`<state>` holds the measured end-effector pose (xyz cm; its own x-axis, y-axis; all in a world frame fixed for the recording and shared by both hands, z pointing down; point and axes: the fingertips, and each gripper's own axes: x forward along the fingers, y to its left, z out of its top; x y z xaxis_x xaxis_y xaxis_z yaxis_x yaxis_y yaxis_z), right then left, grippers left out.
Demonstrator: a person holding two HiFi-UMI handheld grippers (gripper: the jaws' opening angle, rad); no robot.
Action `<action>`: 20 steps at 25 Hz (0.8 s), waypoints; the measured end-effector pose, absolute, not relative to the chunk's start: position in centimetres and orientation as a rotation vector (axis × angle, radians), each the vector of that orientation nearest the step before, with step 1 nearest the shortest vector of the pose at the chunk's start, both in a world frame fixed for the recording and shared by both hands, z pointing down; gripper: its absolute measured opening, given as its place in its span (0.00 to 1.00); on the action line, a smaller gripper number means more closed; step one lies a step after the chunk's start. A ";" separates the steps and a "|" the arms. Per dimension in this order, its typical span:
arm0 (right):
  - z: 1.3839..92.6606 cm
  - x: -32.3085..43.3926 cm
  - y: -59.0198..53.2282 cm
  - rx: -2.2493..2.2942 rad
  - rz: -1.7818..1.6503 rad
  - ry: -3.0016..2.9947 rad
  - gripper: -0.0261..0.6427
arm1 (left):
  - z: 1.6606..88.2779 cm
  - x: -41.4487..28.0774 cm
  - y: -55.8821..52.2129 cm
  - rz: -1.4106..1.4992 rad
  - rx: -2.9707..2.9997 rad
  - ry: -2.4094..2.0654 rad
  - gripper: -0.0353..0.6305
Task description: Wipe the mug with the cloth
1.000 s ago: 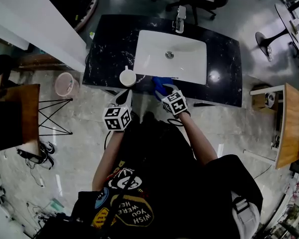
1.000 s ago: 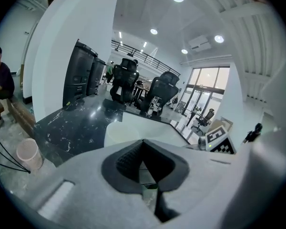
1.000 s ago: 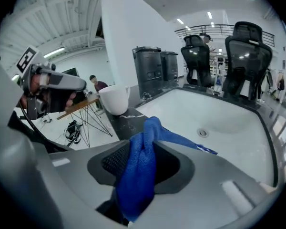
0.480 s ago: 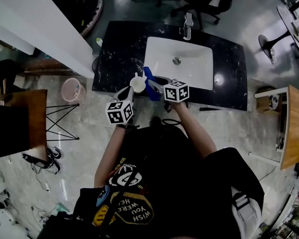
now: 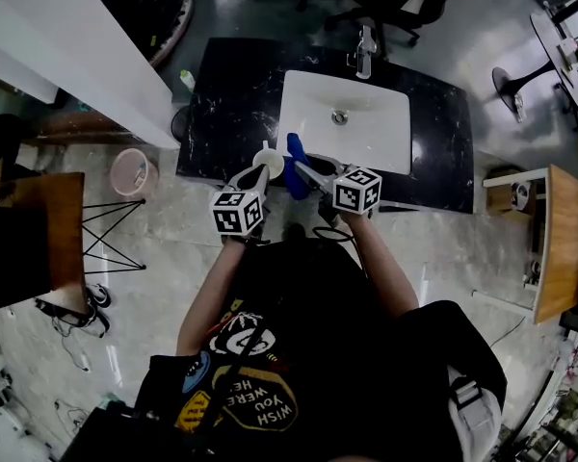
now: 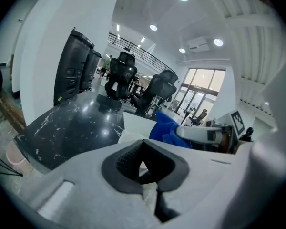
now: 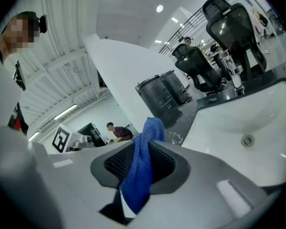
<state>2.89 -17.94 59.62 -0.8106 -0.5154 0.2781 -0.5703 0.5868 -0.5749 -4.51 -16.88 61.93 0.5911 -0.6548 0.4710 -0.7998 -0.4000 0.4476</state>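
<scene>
The mug (image 5: 267, 159) is white, with its mouth facing up toward the head camera. It sits over the front edge of the black countertop (image 5: 222, 104), just left of the front-left corner of the white sink (image 5: 313, 114). The left gripper (image 5: 258, 171) reaches the mug from the person's side, and its marker cube lies nearer the body. In the left gripper view, the jaws stand close together with a white part of the mug clamped between the pads. The rest of the mug rises just beyond the jaw tips.

The blue cloth (image 5: 293, 152) hangs just beside the mug on its right. No view confirms whether cloth and mug are in contact. The right gripper (image 5: 306, 168) approaches from the right and points toward the mug. Its jaws have just been closing and are clenched on the cloth. In the right gripper view, a fold of cloth stands up above the pads and the remainder trails down below them.

Behind both grippers lies the sink basin, and the faucet (image 5: 365, 51) stands at its far rim
</scene>
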 end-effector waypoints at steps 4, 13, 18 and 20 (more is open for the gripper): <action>60.4 2.5 -19.2 0.935 0.982 -2.644 0.17 | 62.7 -6.2 -16.9 0.218 2.092 -1.178 0.06; 61.7 1.6 -12.5 0.747 0.921 -2.666 0.17 | 62.1 -5.9 -16.5 0.184 2.090 -1.203 0.06; 59.5 3.4 -17.8 0.909 0.958 -2.718 0.17 | 62.2 -6.9 -16.3 0.169 2.051 -1.269 0.06; 60.3 2.6 -18.2 0.889 0.972 -2.697 0.17 | 62.4 -6.5 -15.8 0.187 2.058 -1.267 0.06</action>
